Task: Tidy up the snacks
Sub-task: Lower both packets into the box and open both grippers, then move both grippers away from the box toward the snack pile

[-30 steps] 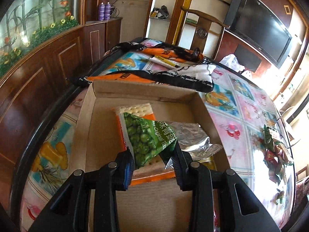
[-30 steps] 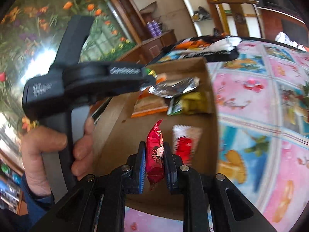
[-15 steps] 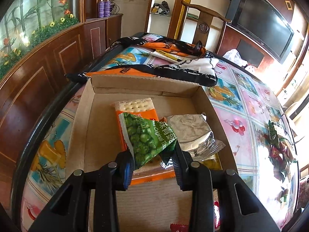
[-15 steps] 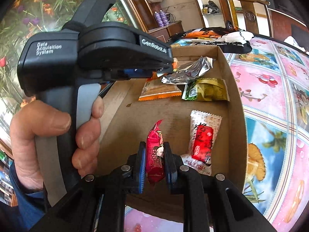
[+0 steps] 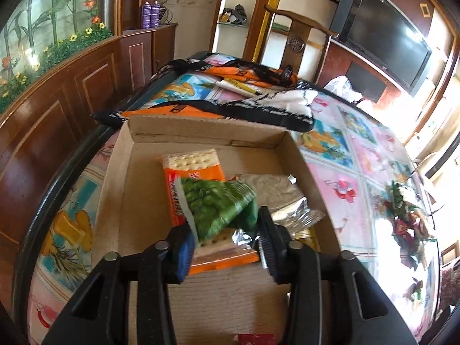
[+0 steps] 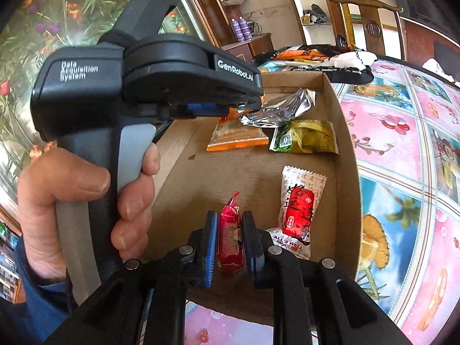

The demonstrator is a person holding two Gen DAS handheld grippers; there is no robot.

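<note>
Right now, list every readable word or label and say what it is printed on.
"Data Acquisition System": left tool's body.
"GenRobot.AI": same tool, near its nose.
"ALL'S WELL": white-and-red candy wrapper.
Green pea packet, orange cracker pack, green-gold packet: print too blurred to read.

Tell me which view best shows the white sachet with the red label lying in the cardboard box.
The right wrist view: the white sachet with the red label lies unobstructed on the floor of the cardboard box, beside the right gripper. The left wrist view shows at most a red scrap at its bottom edge, unidentifiable.
</note>
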